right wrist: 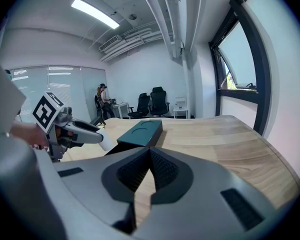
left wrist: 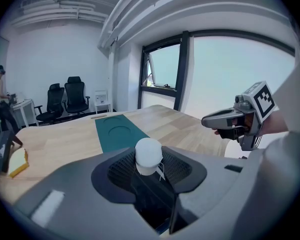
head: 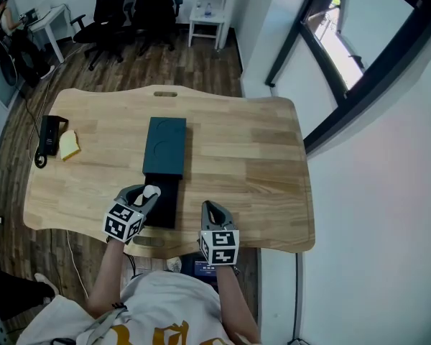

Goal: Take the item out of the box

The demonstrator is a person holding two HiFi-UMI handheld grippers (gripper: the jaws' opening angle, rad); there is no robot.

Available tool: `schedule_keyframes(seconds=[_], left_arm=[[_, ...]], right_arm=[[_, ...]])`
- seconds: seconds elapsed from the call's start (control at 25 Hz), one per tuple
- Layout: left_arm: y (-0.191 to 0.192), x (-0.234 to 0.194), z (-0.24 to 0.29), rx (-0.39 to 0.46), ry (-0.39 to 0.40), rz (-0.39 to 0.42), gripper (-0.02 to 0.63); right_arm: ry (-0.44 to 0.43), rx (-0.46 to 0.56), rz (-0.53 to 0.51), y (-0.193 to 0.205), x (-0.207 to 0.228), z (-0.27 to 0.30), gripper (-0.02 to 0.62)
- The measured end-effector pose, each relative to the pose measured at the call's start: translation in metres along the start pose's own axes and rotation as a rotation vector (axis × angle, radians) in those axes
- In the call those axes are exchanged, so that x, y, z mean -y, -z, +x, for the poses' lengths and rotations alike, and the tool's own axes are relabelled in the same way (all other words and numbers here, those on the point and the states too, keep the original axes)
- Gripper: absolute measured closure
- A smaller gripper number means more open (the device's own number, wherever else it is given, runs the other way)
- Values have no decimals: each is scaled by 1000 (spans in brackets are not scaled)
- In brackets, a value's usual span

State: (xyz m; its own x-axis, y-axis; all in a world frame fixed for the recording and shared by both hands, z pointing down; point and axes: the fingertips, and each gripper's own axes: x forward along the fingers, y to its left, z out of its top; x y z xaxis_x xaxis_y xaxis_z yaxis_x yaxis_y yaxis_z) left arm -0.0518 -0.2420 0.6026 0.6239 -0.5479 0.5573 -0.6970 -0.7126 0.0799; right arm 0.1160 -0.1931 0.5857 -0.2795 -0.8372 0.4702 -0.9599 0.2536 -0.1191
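A small white rounded item (head: 151, 191) is pinched between the pads of my left gripper (head: 148, 194), just above the open black box base (head: 165, 205) near the table's front edge. In the left gripper view the white item (left wrist: 148, 155) sits between the jaws, with the black box (left wrist: 151, 204) below. The teal lid (head: 165, 146) lies flat beyond the base, touching its far end. My right gripper (head: 212, 208) hovers right of the box, shut and empty. Its own view shows the jaws meeting (right wrist: 150, 153), with the left gripper (right wrist: 75, 132) off to the left.
A black device (head: 50, 135) and a yellow sponge (head: 70, 145) lie at the wooden table's (head: 258, 157) left end. Office chairs (head: 129, 9) and a white side table (head: 207, 20) stand beyond it. A window (head: 345, 42) runs along the right.
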Motion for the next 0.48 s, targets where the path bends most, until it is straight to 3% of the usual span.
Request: schedule_keyframes(seconds=[0.48], left_arm=[[-25, 6, -30, 95, -10, -21, 443]], right_arm=[[-10, 72, 13, -25, -9, -15, 589]])
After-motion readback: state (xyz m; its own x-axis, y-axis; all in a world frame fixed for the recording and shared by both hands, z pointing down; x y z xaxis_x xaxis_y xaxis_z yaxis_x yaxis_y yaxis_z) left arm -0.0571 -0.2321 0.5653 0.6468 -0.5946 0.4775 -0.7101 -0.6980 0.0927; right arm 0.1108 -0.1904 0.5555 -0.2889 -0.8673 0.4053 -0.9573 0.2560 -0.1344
